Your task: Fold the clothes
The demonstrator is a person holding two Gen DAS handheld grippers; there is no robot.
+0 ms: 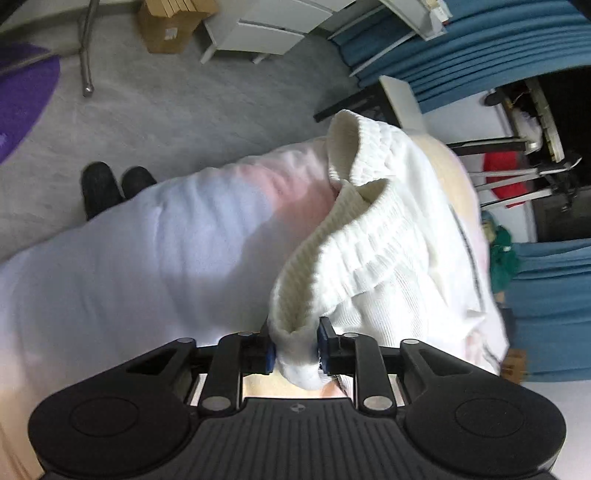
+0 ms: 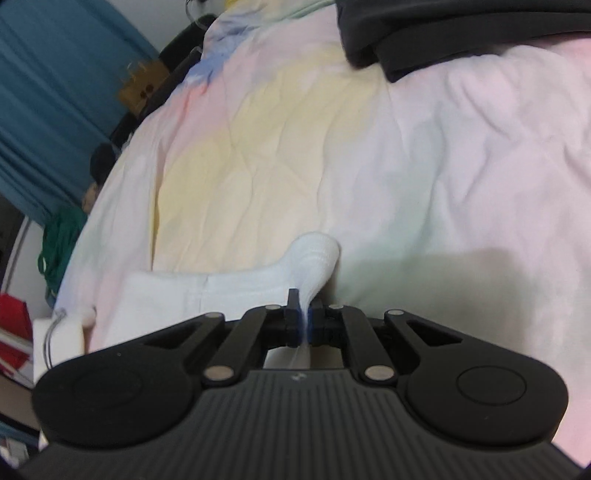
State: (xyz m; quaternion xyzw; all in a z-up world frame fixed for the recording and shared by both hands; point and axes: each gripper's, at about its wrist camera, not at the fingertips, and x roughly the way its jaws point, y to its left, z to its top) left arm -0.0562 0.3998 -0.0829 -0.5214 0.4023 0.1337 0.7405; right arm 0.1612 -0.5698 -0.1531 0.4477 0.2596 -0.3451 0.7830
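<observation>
A white knit garment (image 1: pixel 373 236) with a thick ribbed band lies bunched on the pastel bedspread (image 1: pixel 147 266). My left gripper (image 1: pixel 295 347) is shut on a fold of that ribbed band, which bulges between the blue pads. In the right wrist view the same white garment (image 2: pixel 236 291) stretches off to the left over the pastel bedspread (image 2: pixel 406 166). My right gripper (image 2: pixel 303 321) is shut on a thin pinch of its fabric, and a rounded lump of cloth stands up just beyond the fingers.
A dark garment (image 2: pixel 443 33) lies at the far end of the bed. Beyond the bed's edge are grey floor (image 1: pixel 184 110), black shoes (image 1: pixel 110 184), a cardboard box (image 1: pixel 170 26), a white cabinet (image 1: pixel 266 29), blue curtains (image 1: pixel 480 48) and a green item (image 2: pixel 59 240).
</observation>
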